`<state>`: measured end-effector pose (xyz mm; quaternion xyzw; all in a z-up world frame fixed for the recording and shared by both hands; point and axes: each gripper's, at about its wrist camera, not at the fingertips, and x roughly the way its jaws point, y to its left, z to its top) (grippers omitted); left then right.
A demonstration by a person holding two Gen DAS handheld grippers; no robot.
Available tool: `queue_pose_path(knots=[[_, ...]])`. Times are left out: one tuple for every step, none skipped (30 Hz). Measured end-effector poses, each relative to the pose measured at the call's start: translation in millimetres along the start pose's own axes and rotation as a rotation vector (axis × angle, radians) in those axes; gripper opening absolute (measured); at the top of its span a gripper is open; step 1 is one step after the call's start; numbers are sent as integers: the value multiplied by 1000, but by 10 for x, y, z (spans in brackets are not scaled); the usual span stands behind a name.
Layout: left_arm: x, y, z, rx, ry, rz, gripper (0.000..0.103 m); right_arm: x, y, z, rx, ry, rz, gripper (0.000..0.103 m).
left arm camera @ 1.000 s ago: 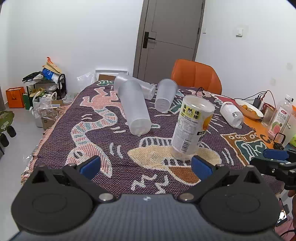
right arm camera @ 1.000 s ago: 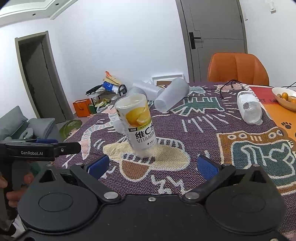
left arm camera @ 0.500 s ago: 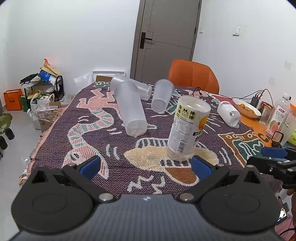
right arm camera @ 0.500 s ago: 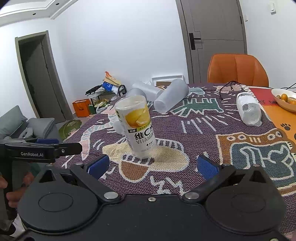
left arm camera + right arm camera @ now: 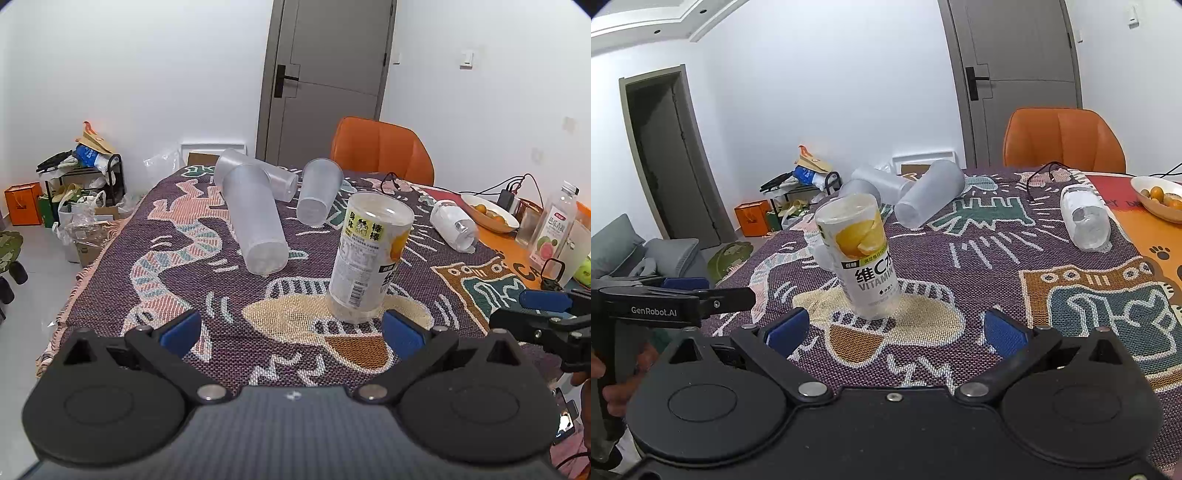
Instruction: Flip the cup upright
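Both two-finger grippers hang with jaws spread wide and holding nothing: the left gripper (image 5: 291, 330) and the right gripper (image 5: 895, 328), each with blue pads, sit at the near edge of the purple patterned woven tablecloth (image 5: 177, 254). One clear plastic cup with a yellow lemon label (image 5: 858, 256) stands on the tablecloth's cream patch, just beyond both sets of fingers, leaning slightly. Its label reads "维C水" and "VITAMIN" in the right wrist view; the other side carries a barcode and fine print too small to read. Beyond this labelled cup lie three frosted translucent plastic cups (image 5: 255, 218), all on their sides, two of them touching. One white-wrapped clear bottle (image 5: 452, 225) lies on its side to the cup's right. Farther right sit one white bowl of small orange fruit (image 5: 489, 216) and one upright bottle with a pink fruit label (image 5: 554, 230). "GenRobot.AI" is printed on the left gripper's body. One orange chair (image 5: 380, 151) stands behind the table.
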<state>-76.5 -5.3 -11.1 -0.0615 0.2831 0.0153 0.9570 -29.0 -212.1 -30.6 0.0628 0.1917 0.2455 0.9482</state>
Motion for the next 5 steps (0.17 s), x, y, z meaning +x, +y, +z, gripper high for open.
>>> queue_pose_path(knots=[[0, 4, 1, -2, 2, -4, 103, 5, -3, 0, 0, 1, 0, 103], [4, 6, 1, -3, 3, -5, 103, 7, -4, -2, 0, 1, 0, 103], [10, 5, 2, -3, 4, -3, 103, 8, -4, -3, 1, 1, 1, 103], [16, 5, 2, -4, 5, -2, 103, 12, -6, -4, 2, 3, 0, 103], [22, 6, 2, -5, 7, -3, 103, 18, -9, -7, 3, 4, -1, 103]])
